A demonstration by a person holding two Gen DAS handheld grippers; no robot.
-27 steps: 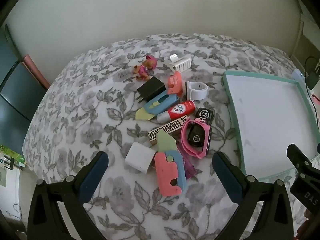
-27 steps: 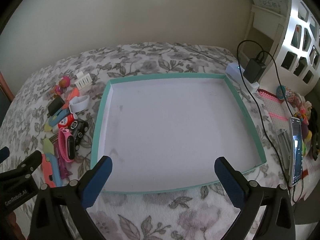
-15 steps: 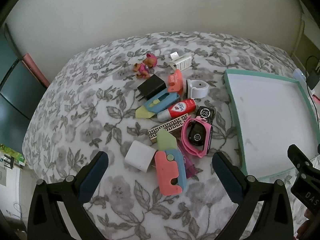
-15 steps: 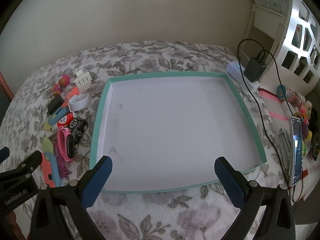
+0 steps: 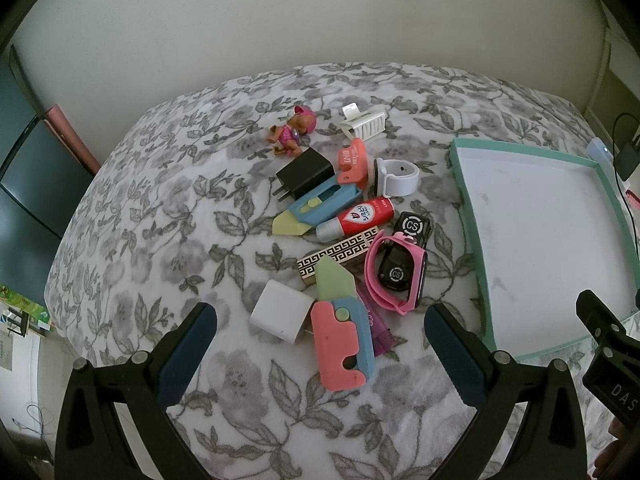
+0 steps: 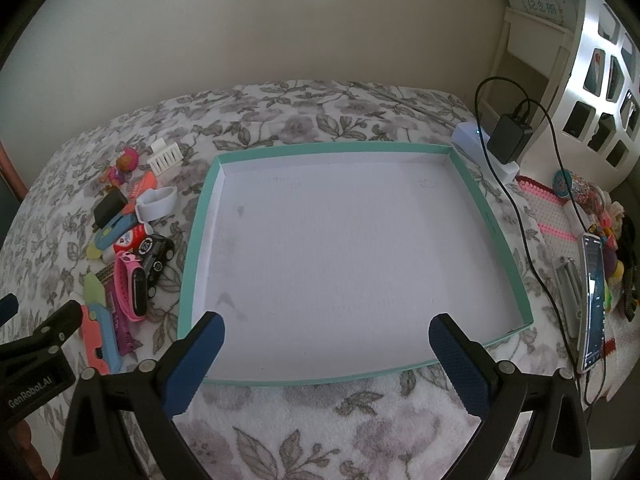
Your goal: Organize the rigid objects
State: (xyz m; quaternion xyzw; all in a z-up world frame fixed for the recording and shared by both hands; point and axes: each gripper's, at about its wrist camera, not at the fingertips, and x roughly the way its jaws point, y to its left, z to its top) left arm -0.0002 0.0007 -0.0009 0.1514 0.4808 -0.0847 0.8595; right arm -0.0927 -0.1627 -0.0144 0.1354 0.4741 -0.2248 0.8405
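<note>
Left gripper [image 5: 320, 344] jaws wide over pink-and-blue toy cutter [image 5: 342, 344], right gripper [image 6: 326, 354] jaws wide over teal-rimmed tray [image 6: 496, 216], nothing held

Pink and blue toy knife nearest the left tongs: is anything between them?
Nothing visible. The left tongs are open with the pink and blue toy knife directly ahead; the white cube lies beside it, not in the way.

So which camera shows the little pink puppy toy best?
The left wrist view: the puppy toy lies unblocked at the far end of the pile, its head and legs clear. The right wrist view shows it smaller, off at the left edge.
</note>
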